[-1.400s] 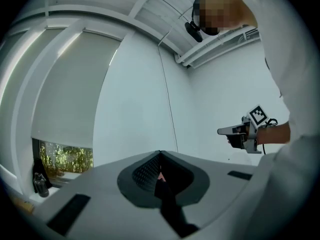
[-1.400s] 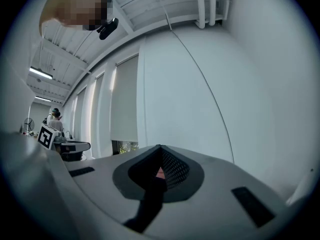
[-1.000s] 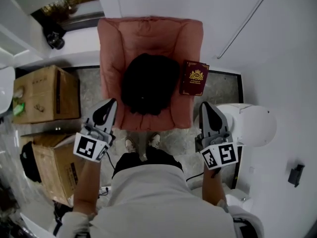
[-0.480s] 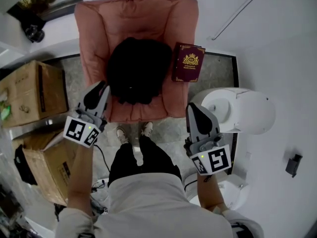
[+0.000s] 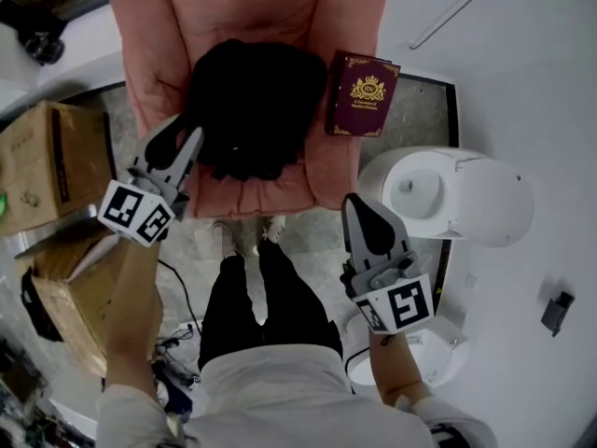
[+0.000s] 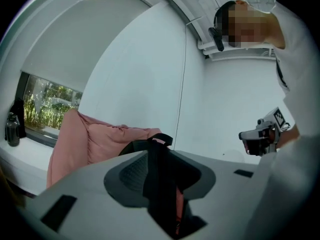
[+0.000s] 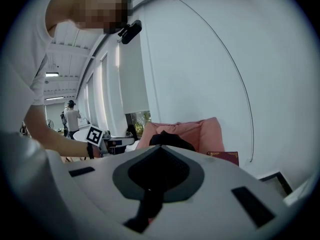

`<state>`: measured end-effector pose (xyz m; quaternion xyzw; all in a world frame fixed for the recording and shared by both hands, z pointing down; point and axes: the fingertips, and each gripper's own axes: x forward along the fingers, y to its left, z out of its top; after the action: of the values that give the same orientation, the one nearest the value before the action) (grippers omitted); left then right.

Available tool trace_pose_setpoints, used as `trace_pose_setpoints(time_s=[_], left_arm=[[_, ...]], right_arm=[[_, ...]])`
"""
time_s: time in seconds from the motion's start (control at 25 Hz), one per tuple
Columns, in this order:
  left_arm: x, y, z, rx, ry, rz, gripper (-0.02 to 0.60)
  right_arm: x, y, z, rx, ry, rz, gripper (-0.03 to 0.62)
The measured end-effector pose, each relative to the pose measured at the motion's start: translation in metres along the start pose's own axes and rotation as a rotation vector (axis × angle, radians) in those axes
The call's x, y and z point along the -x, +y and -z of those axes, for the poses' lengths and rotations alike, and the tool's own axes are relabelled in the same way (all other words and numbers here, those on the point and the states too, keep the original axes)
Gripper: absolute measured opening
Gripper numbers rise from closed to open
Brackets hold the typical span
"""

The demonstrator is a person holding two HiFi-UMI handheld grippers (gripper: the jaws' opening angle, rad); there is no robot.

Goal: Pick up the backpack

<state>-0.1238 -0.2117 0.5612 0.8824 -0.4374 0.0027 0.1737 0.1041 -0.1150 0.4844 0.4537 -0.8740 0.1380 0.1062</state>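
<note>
- While the jaws of the left gripper are opening, a moderate gap stands between them and they press on nothing; pink fabric and a dark strip show through the gap in the left gripper view.
- Black and slumped, the backpack lies on the seat of the pink chair, in the upper centre of the head view.
- Its top loop stands up just past the left jaws in the left gripper view, against the chair's back cushion.
- Left of centre in the head view, the left gripper's tips hang over the chair's left front edge, just beside the backpack's left side; I cannot tell whether they touch it.
- Lower right of centre, the right gripper sits below the chair's front right corner, well apart from the backpack.
- Its jaws are together with nothing between them; the right gripper view shows their dark pads meeting, with the chair and backpack beyond.
- A maroon book with a gold crest rests on the chair's right arm, just right of the backpack.
- A white round object stands at the right, near the right gripper.
- Cardboard boxes fill the left edge.
- The person's black trousers and shoes show in front of the chair, between the two grippers.
</note>
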Motion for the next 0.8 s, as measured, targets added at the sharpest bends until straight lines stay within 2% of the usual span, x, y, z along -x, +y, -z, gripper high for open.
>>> trace_pose_setpoints(time_s=[0.36,0.48,0.64,0.8], left_arm=[[-0.053,0.035,0.031,0.045,0.062,0.029,0.175],[-0.063,0.041,0.036,0.035,0.073,0.048,0.187],[-0.067,0.052,0.043,0.062,0.082,0.054,0.21],[-0.078,0.055,0.049,0.075,0.085,0.106,0.233]], right_arm=[[-0.004,-0.011,0.018,-0.015,0.023,-0.021,0.02],[-0.007,-0.014,0.018,-0.015,0.024,-0.031,0.02],[-0.013,-0.01,0.017,-0.014,0.026,-0.056,0.02],[-0.017,-0.01,0.021,-0.017,0.035,-0.071,0.02]])
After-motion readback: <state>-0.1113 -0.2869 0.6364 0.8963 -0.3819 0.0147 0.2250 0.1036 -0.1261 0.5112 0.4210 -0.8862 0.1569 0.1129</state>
